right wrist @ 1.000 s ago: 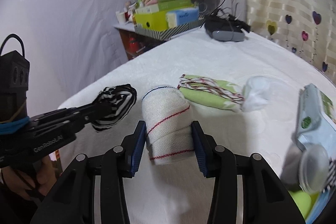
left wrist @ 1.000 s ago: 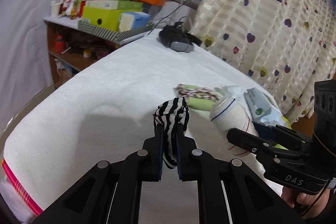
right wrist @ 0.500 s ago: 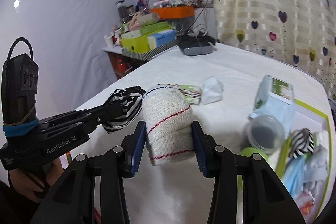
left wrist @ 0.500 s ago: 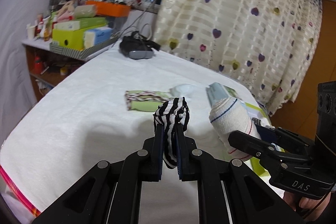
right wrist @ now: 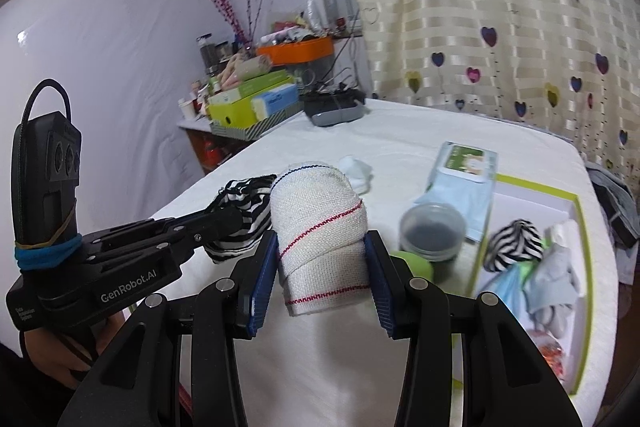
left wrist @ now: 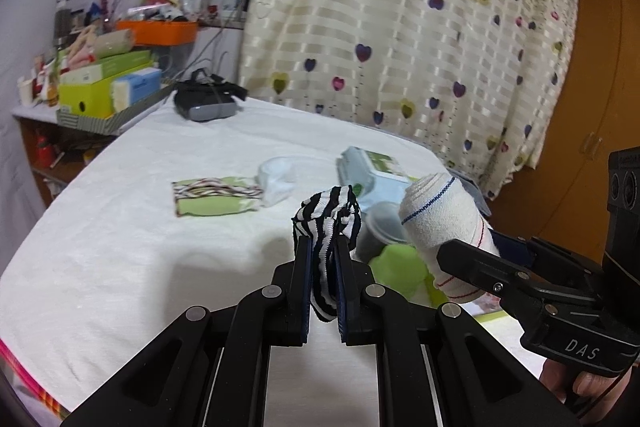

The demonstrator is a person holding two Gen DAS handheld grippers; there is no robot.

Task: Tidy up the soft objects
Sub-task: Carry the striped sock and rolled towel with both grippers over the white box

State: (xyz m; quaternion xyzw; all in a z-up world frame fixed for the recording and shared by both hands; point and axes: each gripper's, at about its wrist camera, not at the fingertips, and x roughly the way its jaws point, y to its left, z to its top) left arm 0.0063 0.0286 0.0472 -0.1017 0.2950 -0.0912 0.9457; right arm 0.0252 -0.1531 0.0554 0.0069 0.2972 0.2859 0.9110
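My left gripper (left wrist: 322, 247) is shut on a black-and-white striped cloth (left wrist: 328, 219), held above the white tabletop. That cloth (right wrist: 240, 203) and the left gripper (right wrist: 224, 223) also show at the left of the right wrist view. My right gripper (right wrist: 320, 247) is shut on a rolled white towel (right wrist: 320, 223) with red and blue stitching. The same towel (left wrist: 436, 223) appears to the right of the left gripper. A white box with a green rim (right wrist: 576, 211) lies at the right, holding another striped cloth (right wrist: 516, 243) and several soft items.
On the white table (left wrist: 120, 227) lie a folded green patterned cloth (left wrist: 216, 197), a small white cloth (left wrist: 276, 175), a wipes pack (right wrist: 464, 179), a dark lidded jar (right wrist: 432, 231) and a green ball (right wrist: 416, 263). A black headset (left wrist: 204, 103) sits far back. A cluttered shelf (left wrist: 100, 83) stands left.
Both grippers have swung to the right with their cloths still held; the wipes pack, jar and green-rimmed box have come into view.
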